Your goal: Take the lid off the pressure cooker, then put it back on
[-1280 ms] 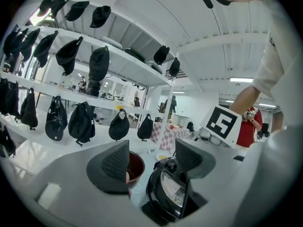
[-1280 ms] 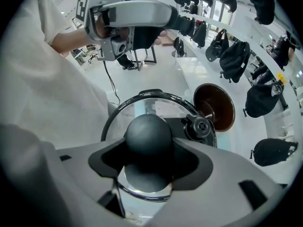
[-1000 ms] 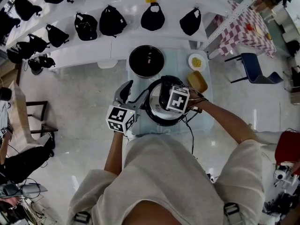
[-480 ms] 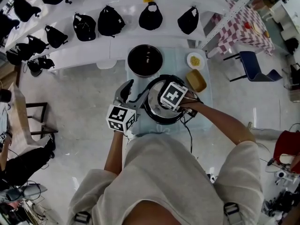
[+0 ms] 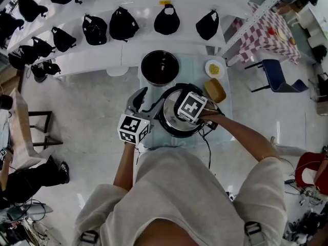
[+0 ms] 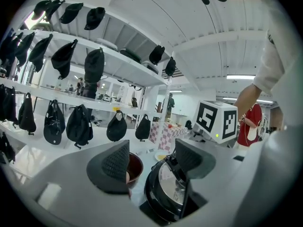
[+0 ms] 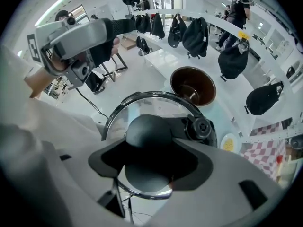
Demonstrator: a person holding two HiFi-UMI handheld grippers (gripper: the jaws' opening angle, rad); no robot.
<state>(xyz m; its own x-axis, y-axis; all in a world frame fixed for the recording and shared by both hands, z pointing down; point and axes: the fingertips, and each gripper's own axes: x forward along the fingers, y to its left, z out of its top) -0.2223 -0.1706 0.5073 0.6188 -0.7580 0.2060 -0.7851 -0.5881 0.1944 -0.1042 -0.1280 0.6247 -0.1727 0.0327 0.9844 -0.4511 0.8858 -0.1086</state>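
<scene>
The black pressure cooker (image 5: 177, 129) stands on a small table, with its steel lid (image 5: 170, 111) over its mouth. My right gripper (image 5: 182, 115) is above the lid, and its jaws are shut on the lid's black knob (image 7: 148, 131). The right gripper view shows the lid (image 7: 142, 105) and its black valve (image 7: 200, 125) just beyond the jaws. I cannot tell whether the lid rests on the rim or is slightly raised. My left gripper (image 5: 137, 99) hovers left of the cooker, open and empty. In the left gripper view, the cooker (image 6: 161, 200) lies below its jaws.
Behind the cooker sits a dark round pot (image 5: 160, 67). A small plate of yellow food (image 5: 214, 68) and a wooden bowl (image 5: 216, 89) stand at the table's right. White shelves with black bags (image 5: 123, 23) run along the back. A cable (image 5: 207, 145) hangs off the table's front.
The right gripper's marker cube has shifted and turned slightly over the lid, staying on the knob. The left gripper has stayed where it was.
</scene>
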